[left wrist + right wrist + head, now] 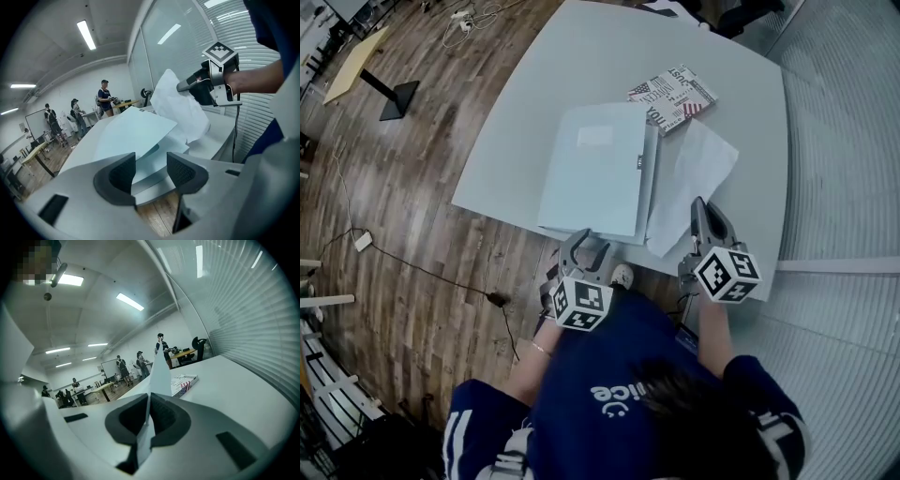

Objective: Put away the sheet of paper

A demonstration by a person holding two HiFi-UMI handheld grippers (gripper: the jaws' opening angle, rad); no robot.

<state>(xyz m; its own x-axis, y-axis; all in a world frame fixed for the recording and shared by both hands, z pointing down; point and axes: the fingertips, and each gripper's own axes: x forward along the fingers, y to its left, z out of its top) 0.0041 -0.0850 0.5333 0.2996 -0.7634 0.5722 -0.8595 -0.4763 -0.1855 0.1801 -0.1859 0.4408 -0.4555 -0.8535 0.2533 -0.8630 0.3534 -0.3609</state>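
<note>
A white sheet of paper [694,173] lies partly on the grey table [534,84], lifted at its near end. My right gripper [703,214] is shut on that near end, and in the right gripper view the sheet [160,373] stands up edge-on from between the closed jaws [149,417]. A pale blue folder [592,167] lies flat just left of the sheet. My left gripper [592,246] is open at the folder's near edge with nothing between its pads. In the left gripper view the folder [133,133] lies beyond my open left gripper [151,165], with the sheet [180,108] hanging from the right gripper [186,85].
A small book with a printed newspaper pattern [672,96] lies at the table's far side, also visible as the book [184,380]. The table's near edge is below both grippers, with wood floor [403,206] and a cable to the left. A wall of blinds [844,141] runs along the right. People stand far off.
</note>
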